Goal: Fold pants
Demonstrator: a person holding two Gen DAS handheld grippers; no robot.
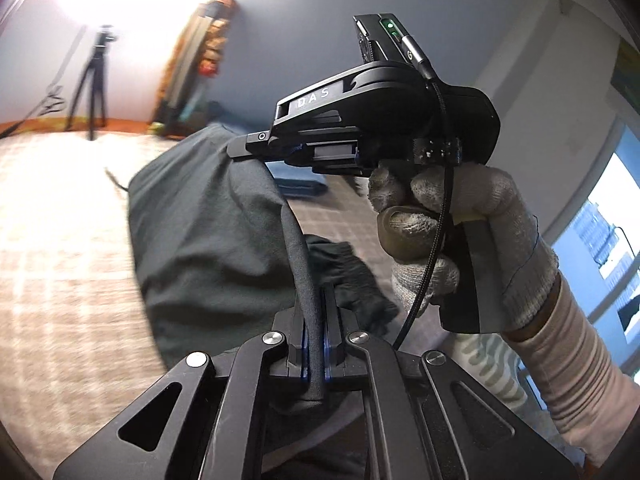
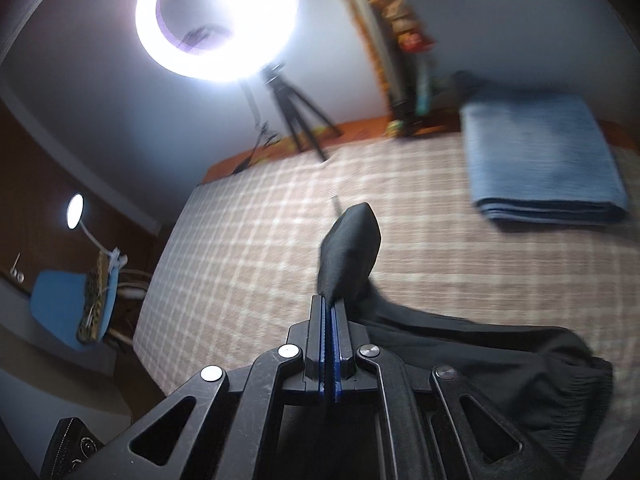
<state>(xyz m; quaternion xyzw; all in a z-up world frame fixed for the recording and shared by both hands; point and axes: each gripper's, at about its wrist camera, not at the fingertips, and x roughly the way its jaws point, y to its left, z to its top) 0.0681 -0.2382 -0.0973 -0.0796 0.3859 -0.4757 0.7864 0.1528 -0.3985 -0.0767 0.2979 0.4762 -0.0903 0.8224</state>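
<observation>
Up off the checked bed, dark pants held in the air between both grippers. Hard to read the whole garment: left wrist view blurry along the edges, legs cut off by the gripper body at the bottom, cloth bunched so waistband vs. leg end can't be told there. Elastic-looking cuff or waist showing at lower right in the right wrist view, rest trailing down onto the bed, partly out of frame.

Left gripper clamped tight on a rolled fold of the pants, fabric squeezed between the blue pads. Right gripper also pinched together on a corner of the pants, a dark tab of cloth sticking up past the tips. Same right gripper seen from the side in the left view, tips buried in the cloth so the pinch itself hidden there.

Gloved right hand wrapped round the handle, index curled on the trigger, forearm coming in from lower right, gripper pointing left and roughly level.

Folded blue cloth well apart at the far side of the bed, ring light on a tripod behind, glare washing out everything near it.
</observation>
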